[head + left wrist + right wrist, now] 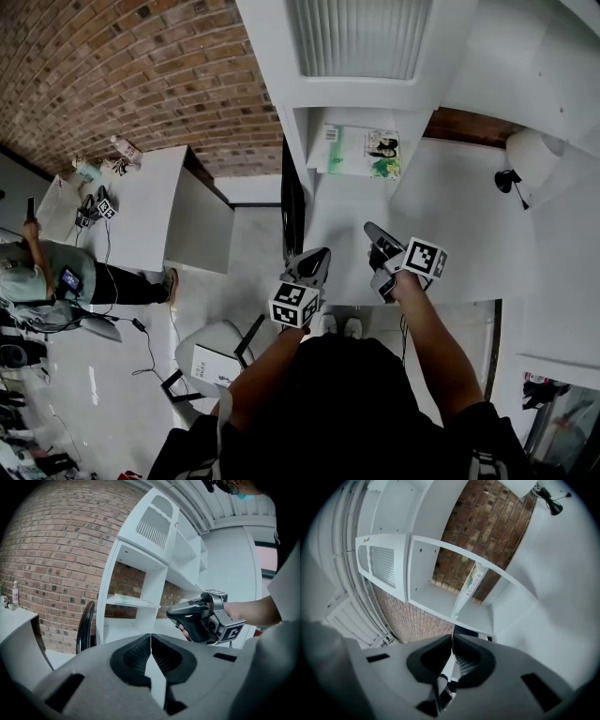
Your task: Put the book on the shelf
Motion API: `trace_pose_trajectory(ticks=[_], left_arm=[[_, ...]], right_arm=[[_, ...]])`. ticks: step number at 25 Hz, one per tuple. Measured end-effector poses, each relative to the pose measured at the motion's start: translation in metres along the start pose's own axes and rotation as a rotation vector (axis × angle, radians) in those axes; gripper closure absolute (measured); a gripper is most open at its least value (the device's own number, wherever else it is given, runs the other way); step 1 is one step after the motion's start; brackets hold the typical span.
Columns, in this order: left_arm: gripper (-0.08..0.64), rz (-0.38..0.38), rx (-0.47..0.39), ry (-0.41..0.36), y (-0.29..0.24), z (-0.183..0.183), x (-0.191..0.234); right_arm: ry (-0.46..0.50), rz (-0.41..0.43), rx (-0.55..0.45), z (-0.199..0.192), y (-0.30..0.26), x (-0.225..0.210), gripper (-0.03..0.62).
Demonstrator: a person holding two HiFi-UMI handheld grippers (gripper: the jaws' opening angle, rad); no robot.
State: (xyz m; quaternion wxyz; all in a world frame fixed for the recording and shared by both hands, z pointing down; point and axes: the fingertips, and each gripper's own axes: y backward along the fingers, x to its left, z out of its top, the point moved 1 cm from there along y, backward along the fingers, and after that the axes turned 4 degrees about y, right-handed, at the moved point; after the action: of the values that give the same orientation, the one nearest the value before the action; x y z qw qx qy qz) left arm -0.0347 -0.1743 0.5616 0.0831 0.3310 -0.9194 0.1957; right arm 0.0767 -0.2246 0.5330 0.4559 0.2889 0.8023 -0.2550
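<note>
The book (361,152), with a green and white cover, lies flat on a white shelf (412,202) of the white shelving unit ahead of me. It also shows in the left gripper view as the book (127,600) and in the right gripper view as the book (472,580). My left gripper (317,257) hovers in front of the shelf with its jaws shut and nothing between them (151,641). Just to its right, my right gripper (373,231) points at the shelf, also shut and empty (452,645). The right gripper (202,619) appears in the left gripper view too.
A black chair back (292,204) stands by the unit's left side. A white desk (155,211) with bottles is at the left, a person (42,277) beside it. A white chair (211,361) is near my feet. A small black lamp (509,180) hangs at the right.
</note>
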Motion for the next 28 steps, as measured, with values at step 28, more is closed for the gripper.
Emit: trace_pose_trajectory(ticks=[28], left_arm=[[0.541,-0.122,0.098,-0.092,0.04,-0.055,-0.049]], right_arm=[[0.58,-0.123,0.189,-0.097,0.071,0.01,0.565]])
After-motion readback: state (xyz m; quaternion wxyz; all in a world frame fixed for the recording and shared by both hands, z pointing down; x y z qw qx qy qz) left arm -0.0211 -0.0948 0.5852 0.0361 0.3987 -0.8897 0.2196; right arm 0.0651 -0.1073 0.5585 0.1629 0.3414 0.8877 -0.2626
